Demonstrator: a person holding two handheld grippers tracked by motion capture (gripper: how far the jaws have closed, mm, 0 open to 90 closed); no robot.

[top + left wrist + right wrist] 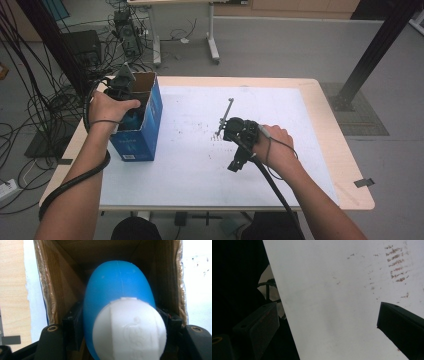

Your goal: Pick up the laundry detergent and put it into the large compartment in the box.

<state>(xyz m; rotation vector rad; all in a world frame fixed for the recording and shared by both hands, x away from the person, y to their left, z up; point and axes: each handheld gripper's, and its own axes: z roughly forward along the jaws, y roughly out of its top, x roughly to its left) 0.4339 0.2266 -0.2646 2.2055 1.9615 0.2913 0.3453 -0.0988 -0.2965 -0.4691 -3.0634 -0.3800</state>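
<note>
From above, the person's left hand (pixel 107 107) is holding the left claw (pixel 121 85) down into the open top of a blue box (pixel 140 131), which is standing near the left edge of the bench (pixel 320 100). A white sheet (pixel 200 165) is covering most of the bench top. The right hand (pixel 274 144) is resting on that sheet, well apart from the box, with the right claw (pixel 235 162) pointing toward the person's side of the bench. A thin metal rod (pixel 226 112) is lying on the sheet just beyond the right claw.

Looking along the left claw (pixel 117 322), its jaws are pressing on both sides of a blue egg-shaped bottle (pixel 117 287) with a white cap (pixel 130 330). The bottle is sitting inside the box (pixel 50 290), brown cardboard walls rising on either side of it.

Along the right claw (pixel 327 322), the jaws are standing wide apart with nothing between them, hanging over the sheet (pixel 332 290) near its edge. Faint brown smudges (pixel 397 262) are marking the sheet.
</note>
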